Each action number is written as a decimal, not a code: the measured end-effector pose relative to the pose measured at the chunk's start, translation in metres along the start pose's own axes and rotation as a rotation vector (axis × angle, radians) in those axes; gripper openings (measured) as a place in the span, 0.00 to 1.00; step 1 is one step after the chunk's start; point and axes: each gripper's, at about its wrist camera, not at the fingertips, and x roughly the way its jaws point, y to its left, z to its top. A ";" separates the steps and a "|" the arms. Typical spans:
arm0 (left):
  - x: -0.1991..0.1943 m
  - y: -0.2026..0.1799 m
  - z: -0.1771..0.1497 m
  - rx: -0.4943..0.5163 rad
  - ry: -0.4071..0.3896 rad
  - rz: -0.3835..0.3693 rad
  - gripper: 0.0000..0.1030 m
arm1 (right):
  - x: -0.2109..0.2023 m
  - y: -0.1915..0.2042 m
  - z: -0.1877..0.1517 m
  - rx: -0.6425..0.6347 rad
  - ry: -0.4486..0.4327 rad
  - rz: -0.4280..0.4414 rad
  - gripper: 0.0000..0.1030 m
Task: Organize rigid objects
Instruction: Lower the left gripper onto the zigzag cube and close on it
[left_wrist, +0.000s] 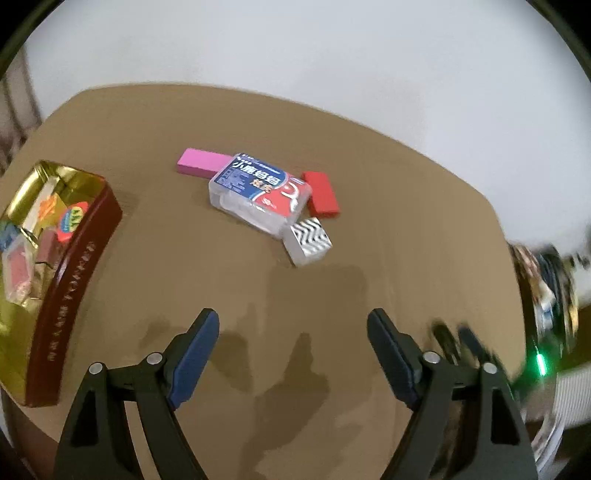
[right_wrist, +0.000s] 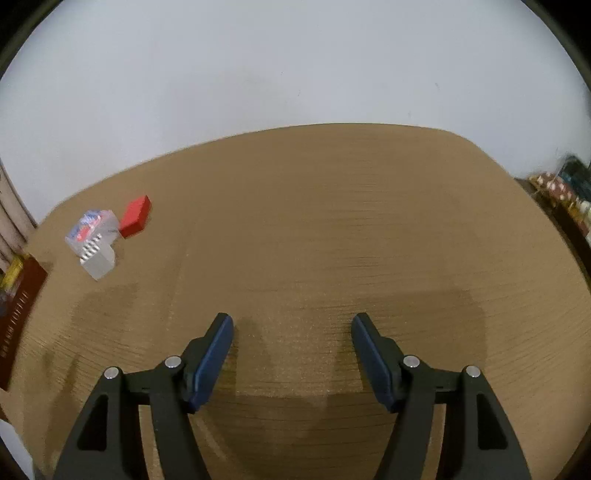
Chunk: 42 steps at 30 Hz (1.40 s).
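A clear plastic box with a blue and red label (left_wrist: 258, 190) lies mid-table. A pink block (left_wrist: 201, 161) touches its far left end, a red block (left_wrist: 320, 193) its right side, and a white block with black zigzags (left_wrist: 308, 240) its near corner. A dark red tin with a gold inside (left_wrist: 55, 258) stands at the left and holds several items. My left gripper (left_wrist: 293, 323) is open and empty, well short of the cluster. My right gripper (right_wrist: 291, 325) is open and empty over bare table; the clear box (right_wrist: 88, 227), red block (right_wrist: 136, 216) and zigzag block (right_wrist: 96, 258) lie far to its left.
The brown table (right_wrist: 332, 240) ends at a white wall behind. The tin's side (right_wrist: 18, 314) shows at the left edge of the right wrist view. Cluttered shelves (right_wrist: 565, 199) stand past the table's right edge. The other gripper shows blurred at the right (left_wrist: 546, 332).
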 end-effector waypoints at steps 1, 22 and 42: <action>0.008 -0.002 0.006 -0.027 0.007 -0.007 0.74 | -0.001 -0.004 0.000 0.017 -0.007 0.020 0.67; 0.070 -0.006 0.026 -0.207 0.076 0.068 0.64 | -0.042 -0.015 -0.015 0.091 -0.066 0.167 0.67; 0.047 -0.012 -0.022 -0.103 0.098 0.069 0.26 | -0.048 -0.023 -0.015 0.114 -0.064 0.183 0.67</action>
